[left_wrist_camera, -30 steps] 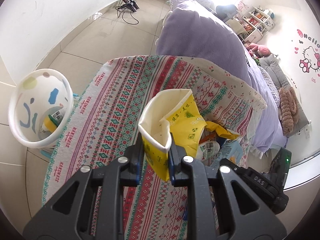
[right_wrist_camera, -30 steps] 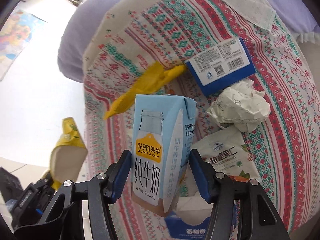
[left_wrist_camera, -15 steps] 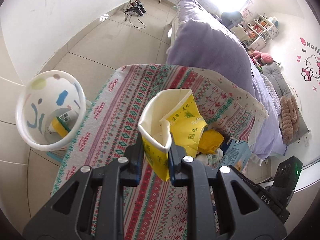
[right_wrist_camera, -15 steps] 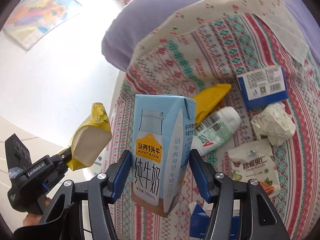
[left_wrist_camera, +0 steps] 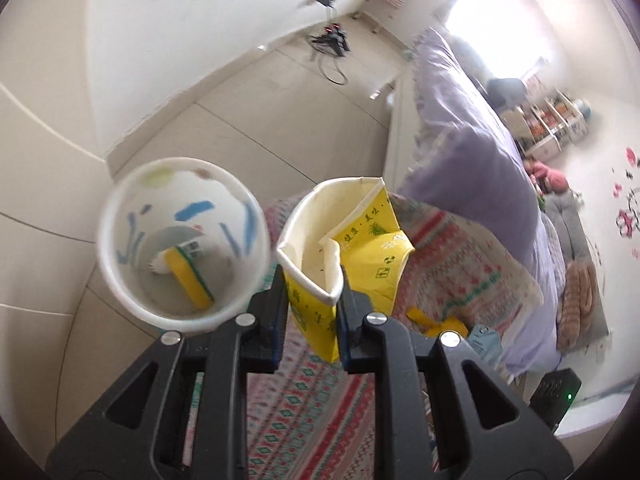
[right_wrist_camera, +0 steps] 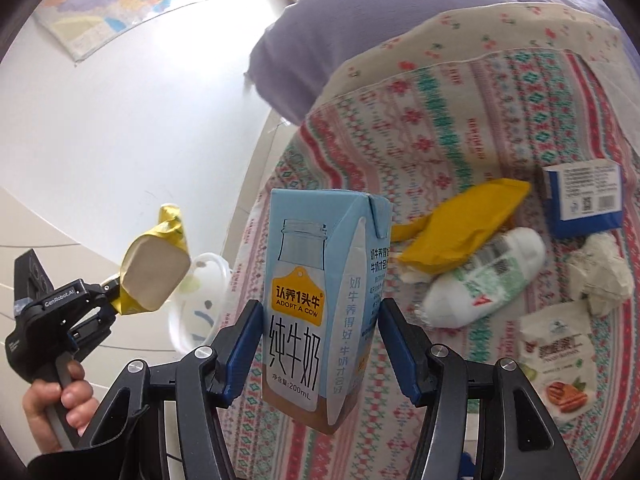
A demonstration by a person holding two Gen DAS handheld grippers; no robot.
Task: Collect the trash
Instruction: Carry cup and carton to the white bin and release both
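- Left gripper is pinched tight on the crushed yellow carton; the bin sits at its 9 o'clock.
- Get fully over the rim before letting go.
- Right gripper is clamped on the milk carton, so keep it back till the bin's free.

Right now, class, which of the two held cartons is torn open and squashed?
The yellow carton in the left gripper: its top gapes open. The blue milk carton in the right gripper is sealed and square.

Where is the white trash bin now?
In the left wrist view, the white trash bin stands on the floor, left of the yellow carton in the left gripper.
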